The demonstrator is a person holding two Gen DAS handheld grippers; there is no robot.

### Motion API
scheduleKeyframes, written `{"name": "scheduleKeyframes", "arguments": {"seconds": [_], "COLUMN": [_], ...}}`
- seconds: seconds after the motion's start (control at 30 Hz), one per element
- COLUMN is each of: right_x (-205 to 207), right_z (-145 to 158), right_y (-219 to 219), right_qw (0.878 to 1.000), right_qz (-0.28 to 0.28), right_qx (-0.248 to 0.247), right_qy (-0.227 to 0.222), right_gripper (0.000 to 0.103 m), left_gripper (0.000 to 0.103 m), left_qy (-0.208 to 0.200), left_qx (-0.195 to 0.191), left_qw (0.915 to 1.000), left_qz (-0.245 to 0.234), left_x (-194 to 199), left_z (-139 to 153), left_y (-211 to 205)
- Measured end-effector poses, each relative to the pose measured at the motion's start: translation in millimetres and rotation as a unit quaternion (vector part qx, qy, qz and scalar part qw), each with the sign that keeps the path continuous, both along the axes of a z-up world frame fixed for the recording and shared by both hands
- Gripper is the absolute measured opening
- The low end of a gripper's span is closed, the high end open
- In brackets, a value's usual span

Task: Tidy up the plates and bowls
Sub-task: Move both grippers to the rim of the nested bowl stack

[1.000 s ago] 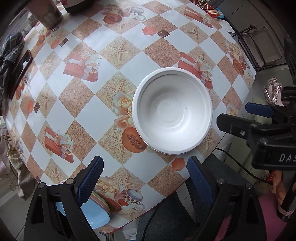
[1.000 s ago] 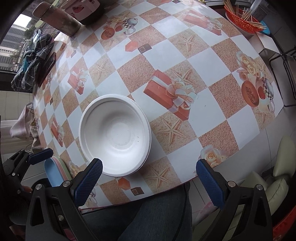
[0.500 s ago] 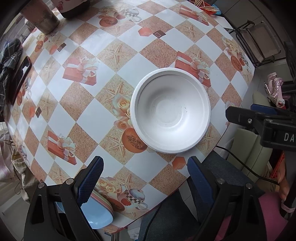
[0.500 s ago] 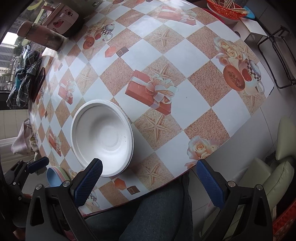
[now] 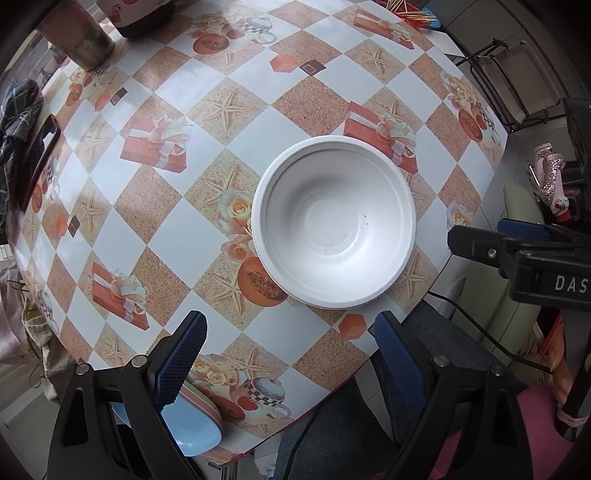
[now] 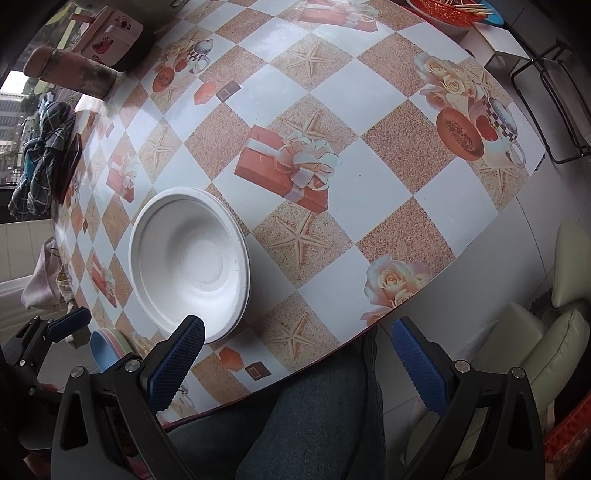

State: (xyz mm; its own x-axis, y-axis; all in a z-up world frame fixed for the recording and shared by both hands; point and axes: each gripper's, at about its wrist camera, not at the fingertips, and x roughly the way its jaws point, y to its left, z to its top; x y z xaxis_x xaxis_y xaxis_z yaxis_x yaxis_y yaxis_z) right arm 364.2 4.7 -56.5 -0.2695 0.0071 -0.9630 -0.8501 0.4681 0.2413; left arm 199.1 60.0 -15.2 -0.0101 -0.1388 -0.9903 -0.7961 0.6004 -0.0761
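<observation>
Blue dish point(image 5: 192, 432) at the near left corner of the worktop point(image 5: 258, 122): partly hidden behind the left tongs point(image 5: 291, 358), shape not clear. Right tongs point(image 5: 517, 240) cut off by the picture's right edge; lettering on them only partly readable. Brown cup point(image 5: 79, 44) at the far left corner cut by the top edge. Red basket point(image 6: 447, 9) past the far right corner mostly out of frame.

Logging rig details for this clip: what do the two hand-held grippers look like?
Both match: the left hand-held gripper and right hand-held gripper have black plastic frames with silver screws and blue textured finger pads. The right one's body shows white lettering "DAS"; a black cable trails beneath it.
</observation>
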Motion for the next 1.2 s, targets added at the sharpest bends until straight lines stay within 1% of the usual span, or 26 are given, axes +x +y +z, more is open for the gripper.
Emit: {"name": "scheduleKeyframes", "arguments": {"seconds": [0.83,1.0,1.2], "right_x": [5,2,-5], "right_z": [-13,-17,-26], "right_y": [-8,-9,-7], "right_qw": [1.0,0.999,0.999], "right_qz": [-0.005,0.0,0.015], "right_qx": [-0.028,-0.037,-0.048], "right_qy": [0.005,0.004,0.005], "right_gripper": [0.102,0.102,0.102], "left_gripper": [0.094,0.094,0.094], "left_qy": [0.004,0.005,0.006], "left_qx": [-0.015,-0.015,-0.001], "left_qw": [0.9999,0.9999,0.9996], "left_qz": [-0.003,0.006,0.028], "left_x": [9,9,5], "left_z": [-9,-12,-15], "left_y": [0,3,12]}}
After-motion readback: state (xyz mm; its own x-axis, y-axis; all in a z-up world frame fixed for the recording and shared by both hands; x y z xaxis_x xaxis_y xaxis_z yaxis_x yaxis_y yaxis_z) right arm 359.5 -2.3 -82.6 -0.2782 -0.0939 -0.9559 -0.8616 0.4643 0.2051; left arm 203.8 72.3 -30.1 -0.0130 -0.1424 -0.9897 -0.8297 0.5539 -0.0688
